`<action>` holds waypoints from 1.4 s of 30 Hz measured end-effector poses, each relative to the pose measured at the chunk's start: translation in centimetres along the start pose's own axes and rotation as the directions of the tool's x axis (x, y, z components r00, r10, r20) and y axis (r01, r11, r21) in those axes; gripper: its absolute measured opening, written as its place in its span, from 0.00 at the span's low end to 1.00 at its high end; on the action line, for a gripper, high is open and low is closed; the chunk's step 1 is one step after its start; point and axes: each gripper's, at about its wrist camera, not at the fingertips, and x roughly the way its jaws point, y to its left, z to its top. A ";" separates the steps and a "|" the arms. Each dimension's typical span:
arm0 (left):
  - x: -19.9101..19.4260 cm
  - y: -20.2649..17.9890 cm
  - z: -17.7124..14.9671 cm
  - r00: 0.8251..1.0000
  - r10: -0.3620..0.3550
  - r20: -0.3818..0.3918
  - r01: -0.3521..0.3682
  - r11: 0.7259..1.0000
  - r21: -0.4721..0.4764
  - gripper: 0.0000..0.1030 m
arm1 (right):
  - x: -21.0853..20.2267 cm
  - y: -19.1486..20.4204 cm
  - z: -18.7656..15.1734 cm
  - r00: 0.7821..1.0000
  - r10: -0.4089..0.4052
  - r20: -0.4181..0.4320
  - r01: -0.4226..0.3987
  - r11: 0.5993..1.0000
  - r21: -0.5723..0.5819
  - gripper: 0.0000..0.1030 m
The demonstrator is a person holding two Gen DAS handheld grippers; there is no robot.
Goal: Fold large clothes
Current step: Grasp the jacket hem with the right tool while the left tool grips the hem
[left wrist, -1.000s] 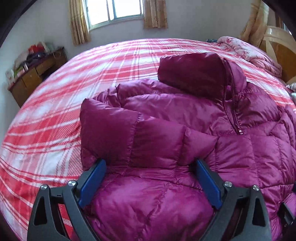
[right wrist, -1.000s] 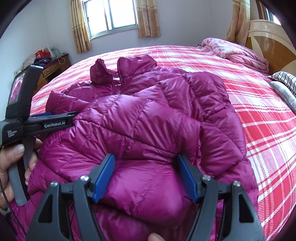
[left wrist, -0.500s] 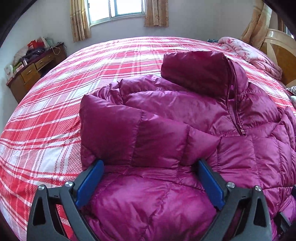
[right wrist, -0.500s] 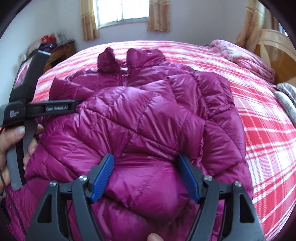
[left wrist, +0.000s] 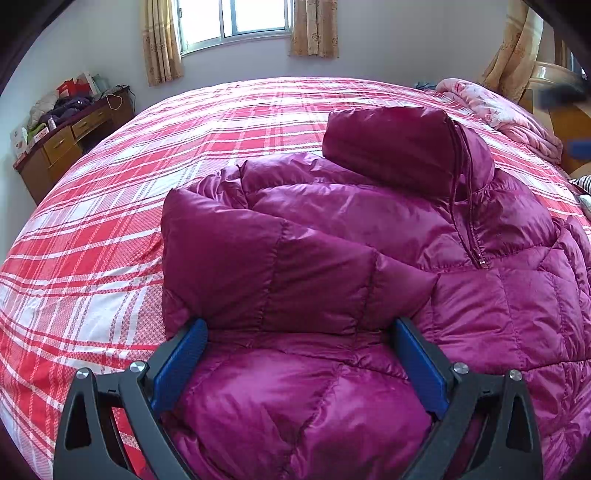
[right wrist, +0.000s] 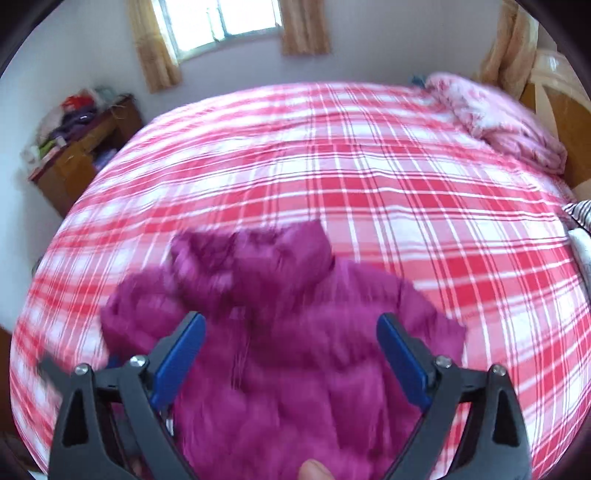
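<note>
On plaid bed (left wrist: 258,122), jacket (left wrist: 332,258), zipper (left wrist: 469,229) left-view only

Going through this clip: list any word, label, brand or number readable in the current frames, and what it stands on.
None can be read.
Boxes and packets on the wooden desk: print, if there is any, is too small to read.
Purple puffer jacket, plaid bedsheet: no lettering shows.
The right wrist view is blurred throughout.

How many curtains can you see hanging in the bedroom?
3. One beige patterned curtain hangs left of the window, a shorter one hangs right of it, and a third hangs by the wooden headboard. Others may be out of view.
</note>
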 end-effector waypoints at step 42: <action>1.2 -1.6 11.6 0.995 0.049 0.083 -0.058 0.992 0.112 0.95 | 3.3 -7.1 -3.2 0.999 0.026 -0.033 -0.026 1.000 0.001 0.15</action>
